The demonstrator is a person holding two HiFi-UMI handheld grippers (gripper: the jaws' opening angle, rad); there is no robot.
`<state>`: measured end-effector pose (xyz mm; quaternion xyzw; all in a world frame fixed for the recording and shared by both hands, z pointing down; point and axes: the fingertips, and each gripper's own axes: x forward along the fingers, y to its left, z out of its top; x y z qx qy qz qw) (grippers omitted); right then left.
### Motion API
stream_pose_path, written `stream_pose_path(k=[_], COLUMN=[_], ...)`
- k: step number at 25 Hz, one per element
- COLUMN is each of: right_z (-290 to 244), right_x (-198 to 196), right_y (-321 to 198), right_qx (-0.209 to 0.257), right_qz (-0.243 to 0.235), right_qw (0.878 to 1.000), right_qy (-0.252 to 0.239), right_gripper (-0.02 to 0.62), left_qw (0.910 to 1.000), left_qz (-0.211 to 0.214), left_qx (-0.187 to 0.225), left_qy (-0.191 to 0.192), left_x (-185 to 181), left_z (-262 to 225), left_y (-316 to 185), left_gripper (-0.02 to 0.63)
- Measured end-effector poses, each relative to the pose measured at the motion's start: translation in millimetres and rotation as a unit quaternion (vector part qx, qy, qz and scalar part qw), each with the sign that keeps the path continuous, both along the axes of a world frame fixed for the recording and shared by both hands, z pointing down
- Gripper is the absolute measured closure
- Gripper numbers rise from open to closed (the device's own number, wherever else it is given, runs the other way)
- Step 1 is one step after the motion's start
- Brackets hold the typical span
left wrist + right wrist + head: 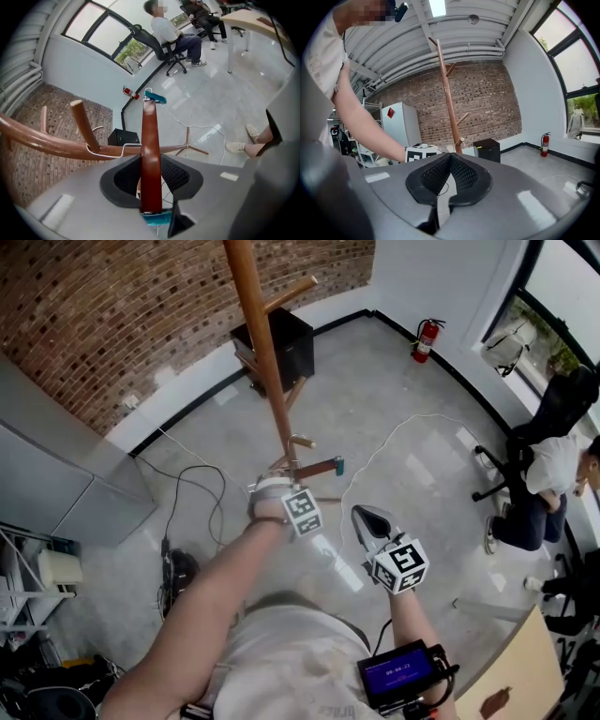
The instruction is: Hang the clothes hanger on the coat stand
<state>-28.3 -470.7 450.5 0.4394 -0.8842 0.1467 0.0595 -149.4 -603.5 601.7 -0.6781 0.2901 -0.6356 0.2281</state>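
Left claw [150, 160] clamps wooden hanger [150, 124] mid-bar, long axis running straight ahead of claw. Wire hook [108, 151] already round coat stand [264, 352] peg [83, 124], left of claw. Right claw [449, 161] closed, empty, farther off.

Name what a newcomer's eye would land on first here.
The tall wooden coat stand rises mid-floor before a brick wall. Low on it, the left gripper has its jaws closed on a reddish-brown clothes hanger, whose wire hook reaches a peg. The right gripper hangs beside it, jaws together and empty.
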Motion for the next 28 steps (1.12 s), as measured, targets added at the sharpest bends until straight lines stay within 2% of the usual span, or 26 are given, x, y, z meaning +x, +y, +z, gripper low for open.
stream_pose_path(k=[8,15,19,22,26,28], right_z=[4,3,-2,-7,-29,-31], right_x=[7,4,4,9,2,11], right_y=[2,-1,-1,1,-24,-12], right_qx=[-0.015,-0.016,-0.013,-0.009,0.001,0.001], right_qz=[0.022,0.035,0.025,0.018,-0.005,-0.013], right_qw=[1.0,0.999,1.0,1.0,1.0,1.0], right_qy=[0.008,0.015,0.014,0.008,-0.007,-0.013], right_gripper=[0.581,0.581,0.581,0.581,0.581,0.581], left_qw=[0.9994,0.9999,0.9969,0.9885,0.9706,0.9561], left_qz=[-0.008,0.0,-0.009,-0.014,-0.024,-0.029], left_qx=[-0.017,-0.016,-0.008,-0.003,0.009,-0.01], left_qy=[-0.03,-0.002,0.078,0.151,0.239,0.291], left_x=[-16,-25,-22,-20,-42,-35], left_z=[16,16,-10,-36,-81,-93], left_y=[-28,-33,-20,1,8,42], left_gripper=[0.476,0.436,0.425,0.438,0.536,0.585])
